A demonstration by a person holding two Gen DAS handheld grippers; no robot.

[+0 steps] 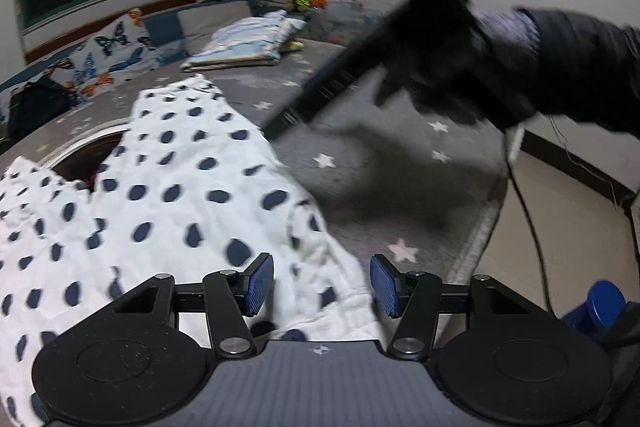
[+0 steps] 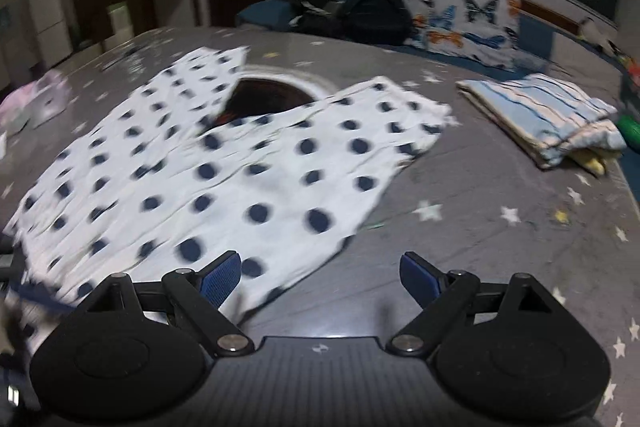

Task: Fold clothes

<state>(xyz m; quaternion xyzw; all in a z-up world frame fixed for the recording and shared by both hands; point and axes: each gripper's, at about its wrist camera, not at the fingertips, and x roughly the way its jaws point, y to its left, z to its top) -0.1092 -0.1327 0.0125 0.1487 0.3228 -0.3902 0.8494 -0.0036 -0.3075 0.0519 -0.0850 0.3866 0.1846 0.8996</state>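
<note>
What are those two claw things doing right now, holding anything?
Left gripper: open, empty, over the spotted garment.
Right gripper: open, empty, at the garment's edge.

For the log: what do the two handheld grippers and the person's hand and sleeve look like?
Both the left gripper and right gripper are black, with linkage arms, round discs and blue ribbed pads. The hand wears a dark glove, a lilac cuff and a dark sleeve.

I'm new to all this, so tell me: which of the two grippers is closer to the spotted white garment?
Left. The left gripper hangs open directly over the spotted garment, cloth between its fingers. The right gripper is open just off the garment's near edge, mostly above the grey starred sheet.
</note>
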